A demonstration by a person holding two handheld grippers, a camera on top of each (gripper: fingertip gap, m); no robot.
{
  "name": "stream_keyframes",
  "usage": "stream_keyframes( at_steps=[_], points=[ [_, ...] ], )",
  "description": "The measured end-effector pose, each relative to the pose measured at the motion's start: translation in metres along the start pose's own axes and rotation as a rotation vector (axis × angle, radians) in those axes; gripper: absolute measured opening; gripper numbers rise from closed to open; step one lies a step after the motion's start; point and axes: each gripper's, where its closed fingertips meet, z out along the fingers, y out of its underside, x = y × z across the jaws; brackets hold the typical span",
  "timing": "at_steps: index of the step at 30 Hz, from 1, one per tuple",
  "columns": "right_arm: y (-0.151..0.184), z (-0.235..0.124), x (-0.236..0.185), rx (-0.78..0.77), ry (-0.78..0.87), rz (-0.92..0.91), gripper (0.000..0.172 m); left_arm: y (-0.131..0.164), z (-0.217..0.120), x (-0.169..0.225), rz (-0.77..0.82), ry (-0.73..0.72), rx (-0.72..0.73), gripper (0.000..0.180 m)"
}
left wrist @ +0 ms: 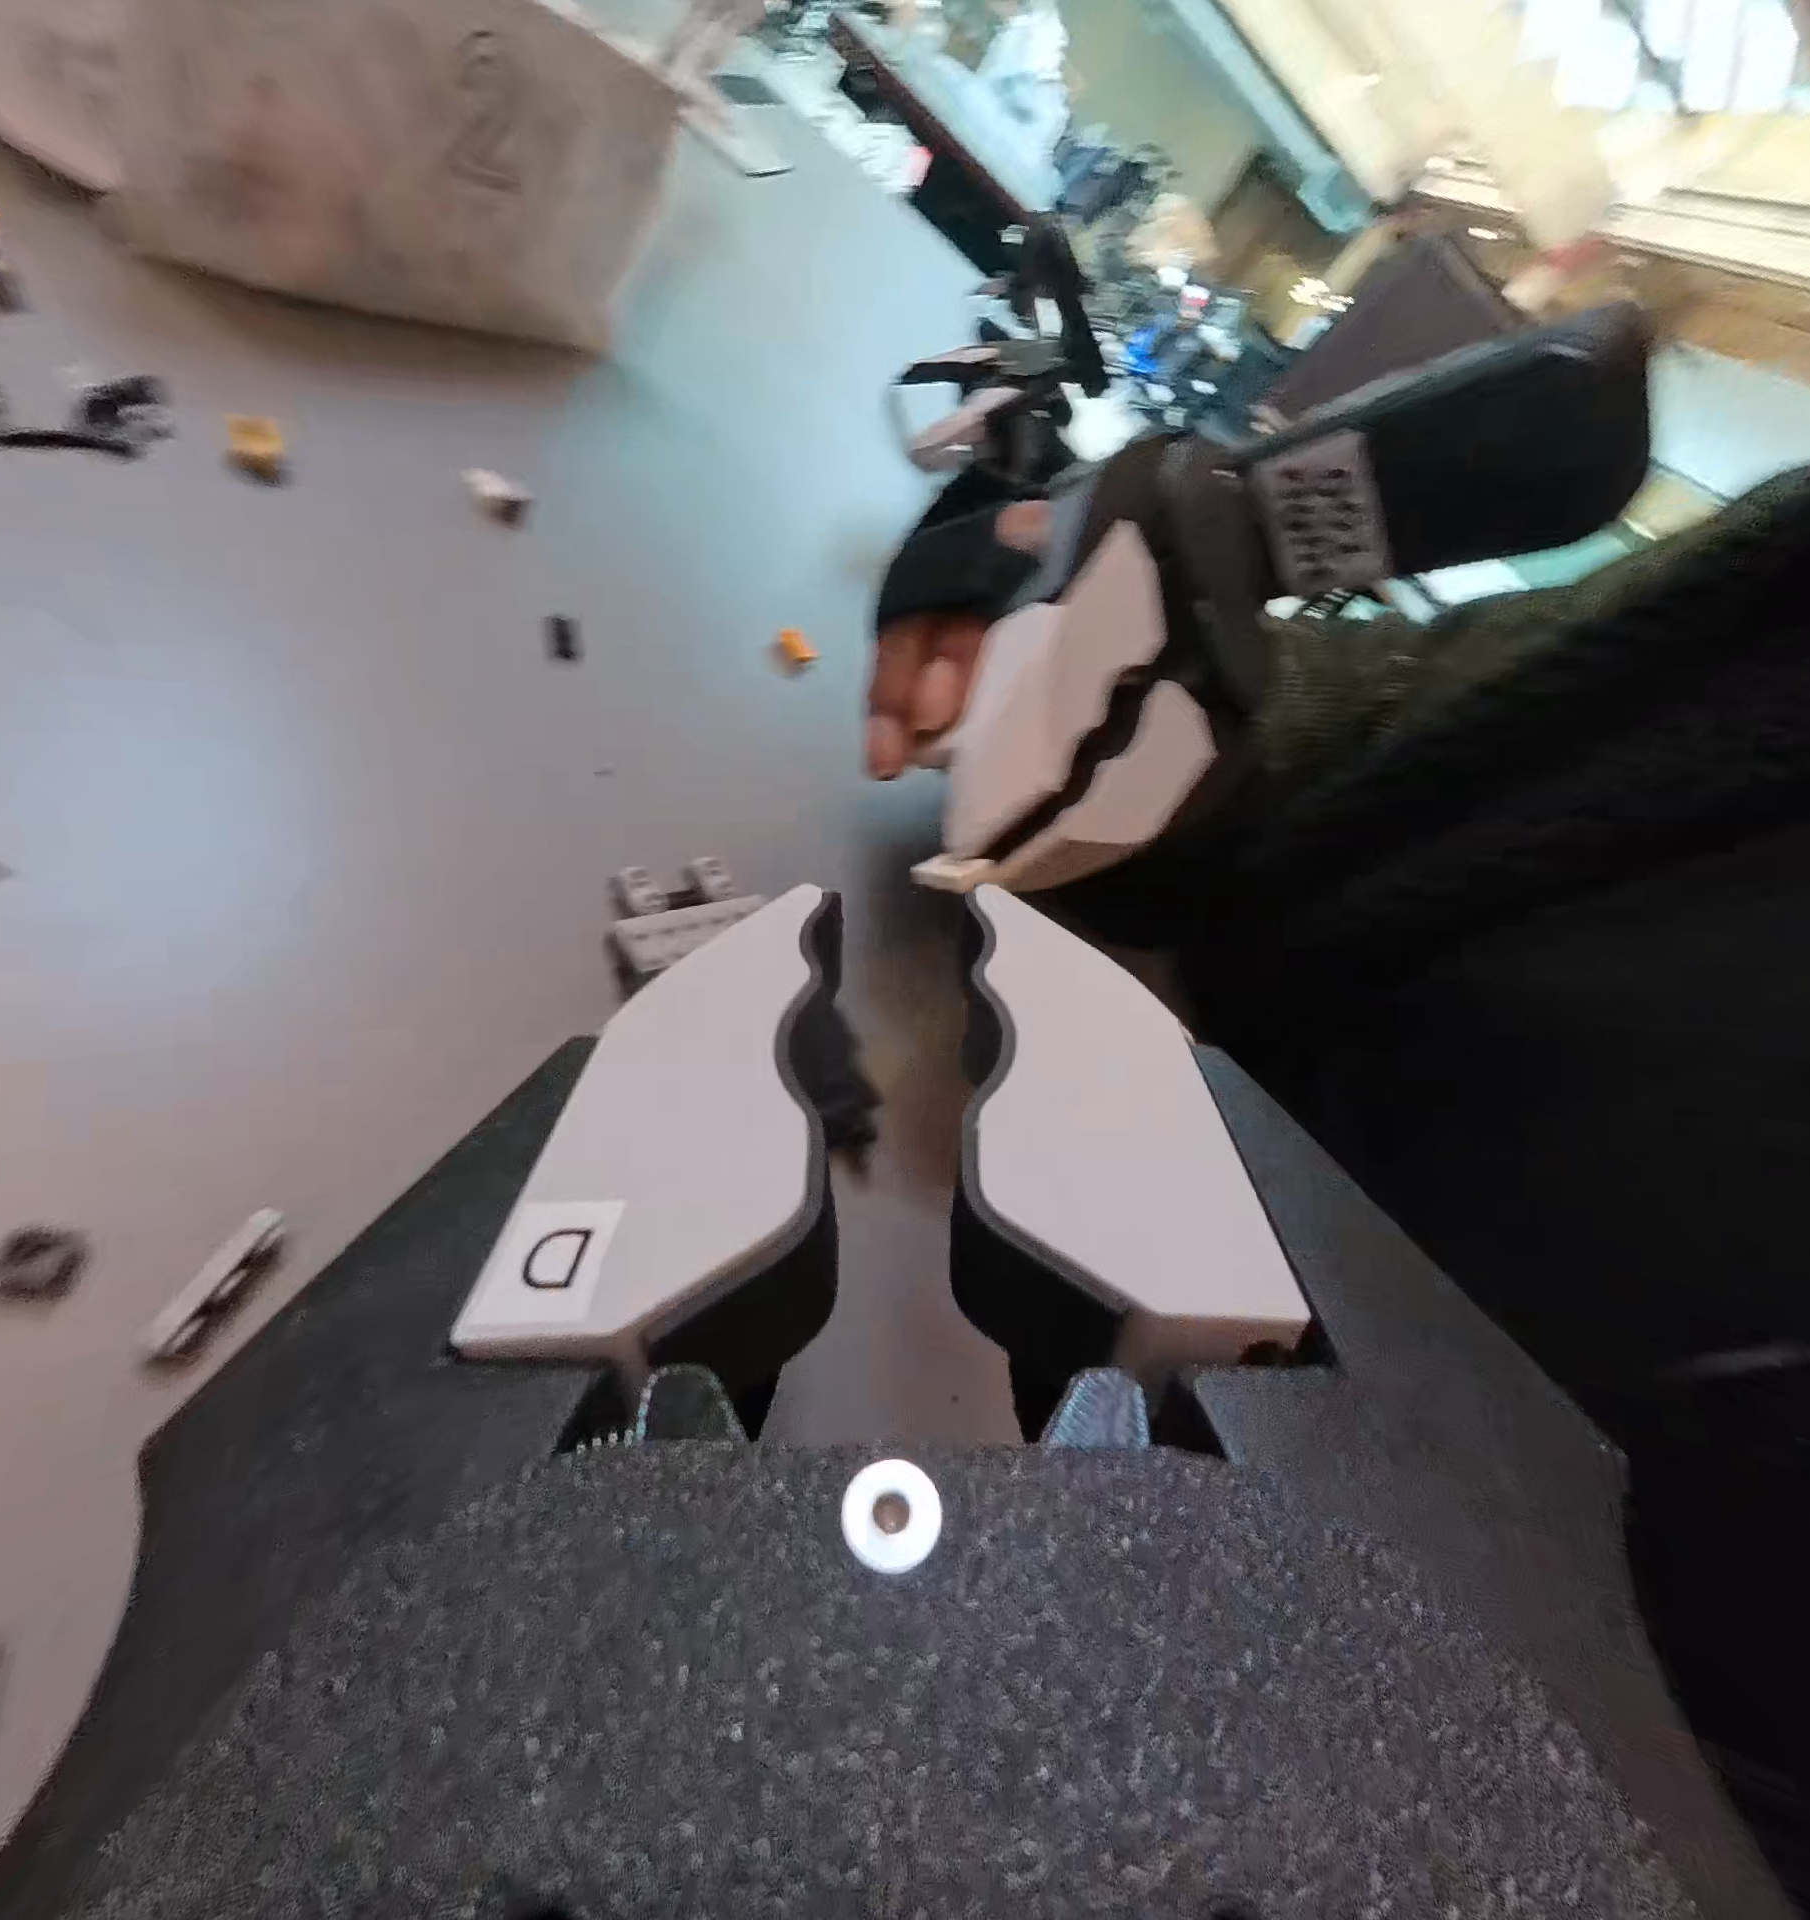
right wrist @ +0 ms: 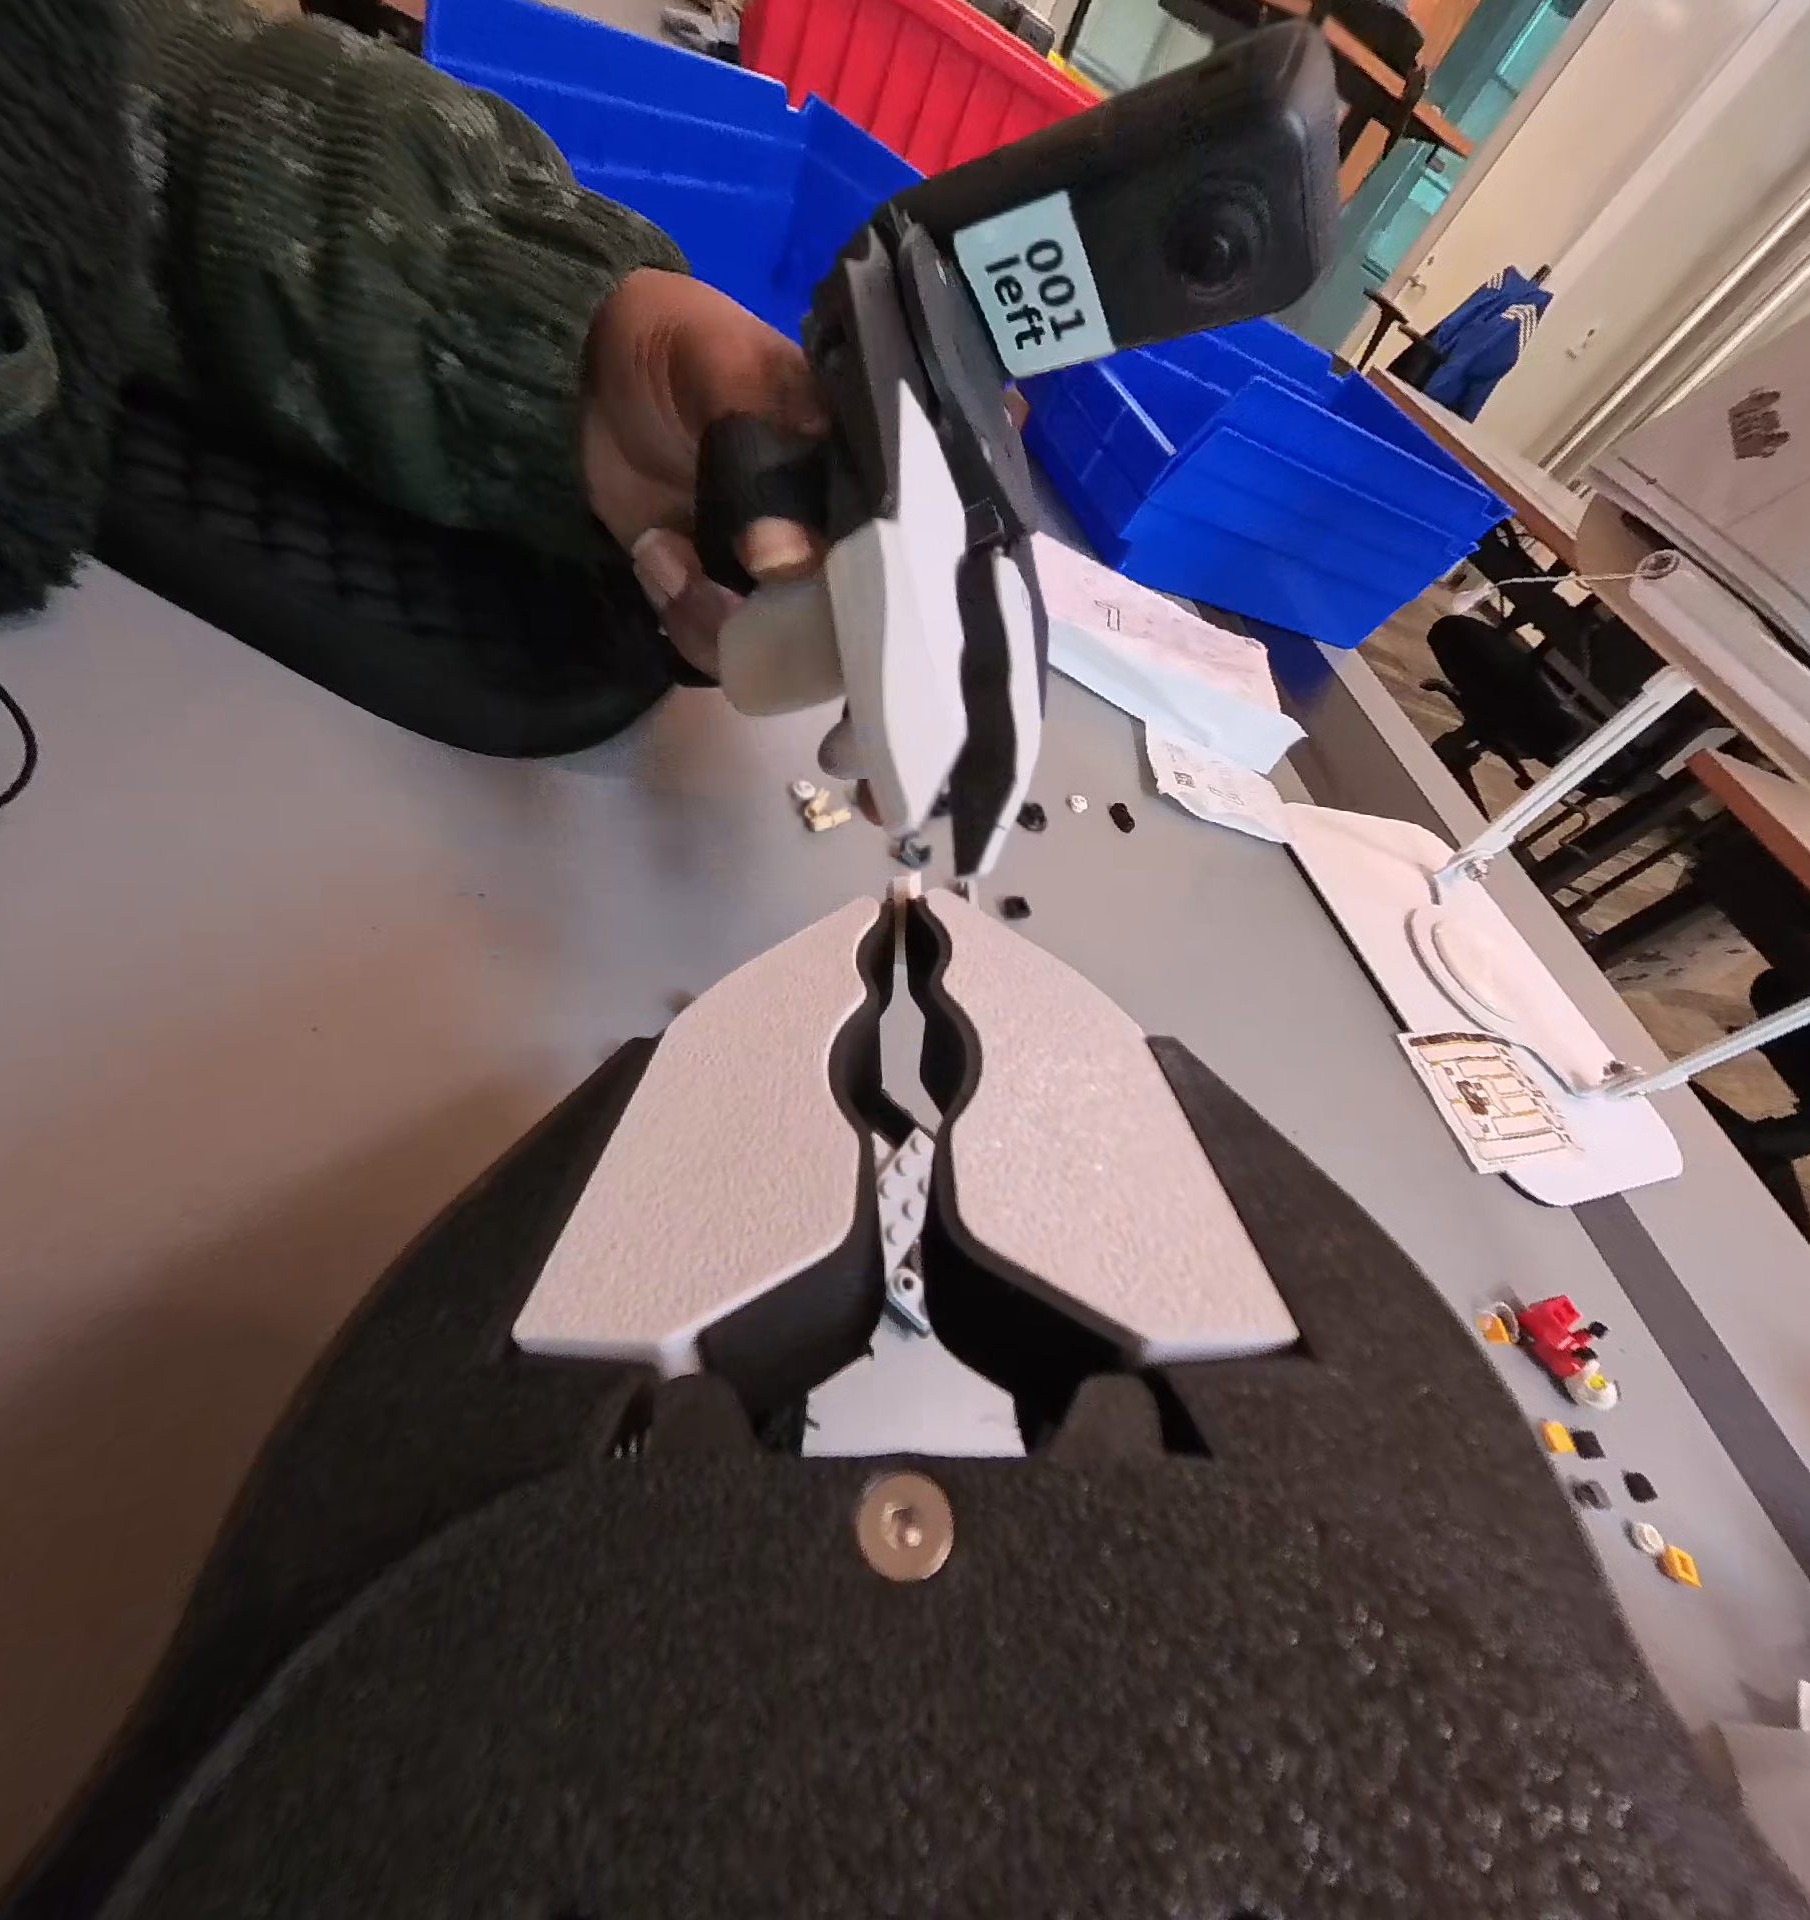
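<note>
Right tool is clamped on a small white plate at its tips, above the grey desk. Left tool hangs apart and empty just beside it; loose bricks lie scattered, a grey assembly nearby.

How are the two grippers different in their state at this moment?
The left gripper stands open, with a clear gap between its fingers and nothing between them. The right gripper is shut on a small white flat piece, which sticks out past its tips. The left gripper's own view is blurred, while the right gripper's own view is sharp. Both have pale grey wavy-edged fingers on a black body and are above the grey table.
</note>
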Motion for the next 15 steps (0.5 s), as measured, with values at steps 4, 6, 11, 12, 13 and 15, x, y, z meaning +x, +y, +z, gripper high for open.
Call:
stream_keyframes(
  at_steps=[4,6,11,12,13,15],
  points=[
    [-0.009,0.000,-0.006,0.053,-0.056,0.086,0.002,0.004,0.009,0.022,0.199,0.041,-0.025,0.021],
    [-0.014,-0.001,-0.008,0.086,-0.087,0.124,0.002,0.007,0.013,0.028,0.276,0.040,-0.045,0.019],
    [-0.018,-0.004,-0.006,0.128,-0.135,0.212,0.003,0.009,0.006,0.031,0.283,0.042,-0.074,0.004],
    [-0.016,-0.004,-0.004,0.118,-0.132,0.222,0.004,0.007,0.002,0.030,0.275,0.032,-0.072,0.004],
    [-0.013,-0.004,-0.002,0.112,-0.124,0.231,0.006,0.005,-0.002,0.027,0.275,0.005,-0.064,0.004],
    [-0.011,-0.006,0.003,0.109,-0.121,0.274,0.011,-0.003,-0.015,0.022,0.218,-0.018,-0.028,0.004]
  ],
)
